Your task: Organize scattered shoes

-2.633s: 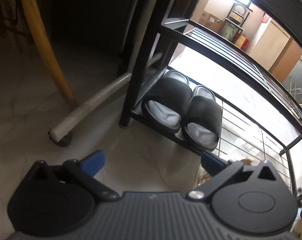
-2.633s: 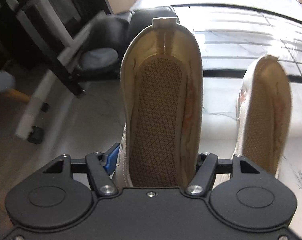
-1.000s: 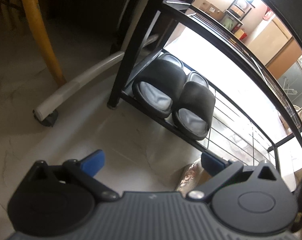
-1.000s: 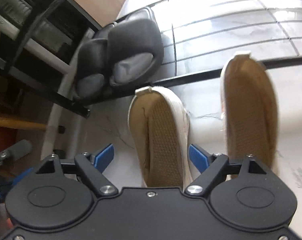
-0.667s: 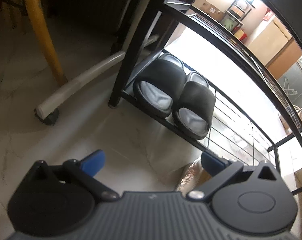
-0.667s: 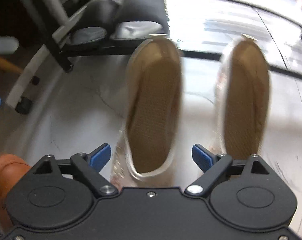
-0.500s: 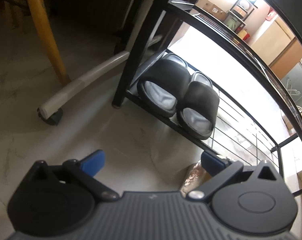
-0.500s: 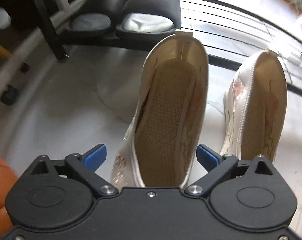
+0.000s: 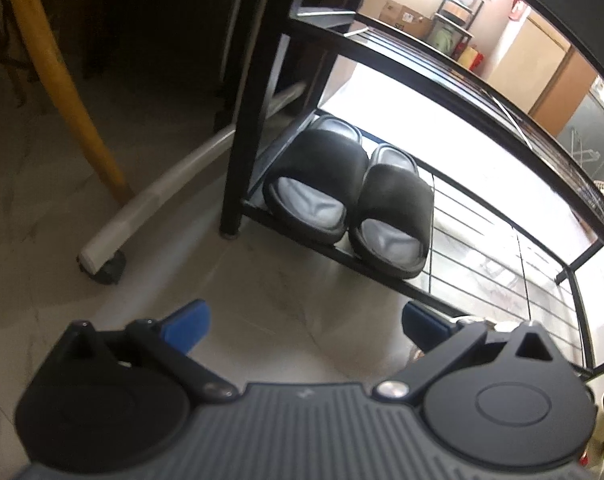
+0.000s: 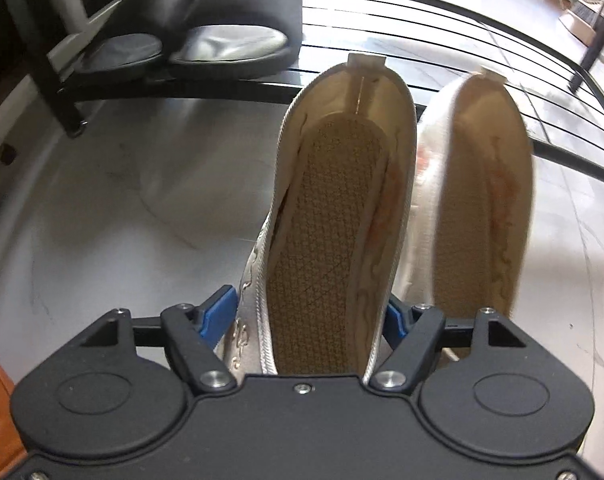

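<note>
Right wrist view: right tongs (image 10: 312, 314) sit at bottom centre, jaws closing w/ a white slip-on shoe (image 10: 334, 216) between them. Blue pads are close on both sides of the shoe's front part, but the contact itself is hidden by the shoe's edge, so can't tell if they press yet. Shoe's toe is cut off behind the tongs body; only heel opening and tan insole show. Its mate, second white shoe (image 10: 478, 200), lies just beside it at right of frame, blurred, toe also hidden behind the tongs. Both lie on the pale floor (image 10: 122, 208), heels toward the shoe rack (image 10: 182, 90) across the top of frame. Black slides (image 10: 206, 36) sit on the rack's bottom shelf, upper left, blurred. Orange thing at lower left edge, cut off, can't ID.

Left wrist view: left tongs (image 9: 306, 320) at bottom, jaws wide, nothing between them, only floor. Same pair of slides side by side mid-frame on the low shelf, toes toward camera. Part of a pale shoe peeks behind the right pad, lower right, mostly hidden. Yellow wooden leg (image 9: 68, 92) at upper left, top cut off; white bar w/ caster (image 9: 114, 236) below it. Background behind the rack is blown out by glare at upper right; dark at upper left, no detail.
</note>
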Demonstrator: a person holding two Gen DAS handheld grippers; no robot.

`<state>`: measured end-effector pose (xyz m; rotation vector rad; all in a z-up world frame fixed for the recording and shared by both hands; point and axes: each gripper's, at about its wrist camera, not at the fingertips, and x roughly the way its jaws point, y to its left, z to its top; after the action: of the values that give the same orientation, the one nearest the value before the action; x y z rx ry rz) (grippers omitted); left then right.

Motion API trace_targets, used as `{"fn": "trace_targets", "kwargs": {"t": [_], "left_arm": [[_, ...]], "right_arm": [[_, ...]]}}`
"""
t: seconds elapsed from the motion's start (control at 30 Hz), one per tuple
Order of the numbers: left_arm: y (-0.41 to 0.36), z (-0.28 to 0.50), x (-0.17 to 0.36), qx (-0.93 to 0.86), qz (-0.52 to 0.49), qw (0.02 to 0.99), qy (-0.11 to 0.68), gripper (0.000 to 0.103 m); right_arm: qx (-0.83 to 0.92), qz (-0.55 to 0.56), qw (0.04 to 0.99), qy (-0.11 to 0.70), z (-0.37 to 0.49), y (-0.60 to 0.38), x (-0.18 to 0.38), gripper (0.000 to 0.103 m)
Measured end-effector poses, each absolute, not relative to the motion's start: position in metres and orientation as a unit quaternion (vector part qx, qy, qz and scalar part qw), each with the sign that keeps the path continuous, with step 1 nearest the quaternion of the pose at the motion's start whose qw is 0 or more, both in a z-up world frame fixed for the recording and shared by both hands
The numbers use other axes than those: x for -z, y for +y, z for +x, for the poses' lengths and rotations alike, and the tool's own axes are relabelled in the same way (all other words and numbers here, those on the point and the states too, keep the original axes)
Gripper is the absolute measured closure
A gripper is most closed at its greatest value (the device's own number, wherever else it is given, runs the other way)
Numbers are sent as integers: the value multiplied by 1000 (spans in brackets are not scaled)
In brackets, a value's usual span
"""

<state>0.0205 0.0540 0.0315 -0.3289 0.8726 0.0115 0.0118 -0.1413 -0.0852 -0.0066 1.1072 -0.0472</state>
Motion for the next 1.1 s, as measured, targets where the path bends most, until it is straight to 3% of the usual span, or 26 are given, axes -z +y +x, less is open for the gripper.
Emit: {"fn": "trace_targets", "kwargs": {"t": [0.1, 0.23, 0.33, 0.5, 0.7, 0.9, 1.1], "left_arm": [[50, 21, -31, -2, -145, 895, 423, 1], [44, 21, -28, 4, -127, 895, 429, 1], [41, 21, -27, 6, -123, 893, 433, 1], [37, 21, -25, 9, -114, 893, 436, 1], [31, 20, -18, 9, -99, 890, 446, 1], [27, 20, -7, 0, -81, 884, 460, 1], [25, 21, -4, 0, -80, 881, 466, 1]], "right_arm": [[21, 13, 847, 532, 13, -147, 84, 28], [2, 69, 830, 554, 16, -157, 77, 16], [-16, 143, 814, 563, 15, -180, 60, 15], [-30, 171, 825, 538, 12, -215, 18, 12], [18, 79, 869, 488, 12, -259, 3, 7], [0, 79, 824, 561, 16, -274, 52, 7], [-45, 22, 831, 554, 15, -249, 46, 5]]}}
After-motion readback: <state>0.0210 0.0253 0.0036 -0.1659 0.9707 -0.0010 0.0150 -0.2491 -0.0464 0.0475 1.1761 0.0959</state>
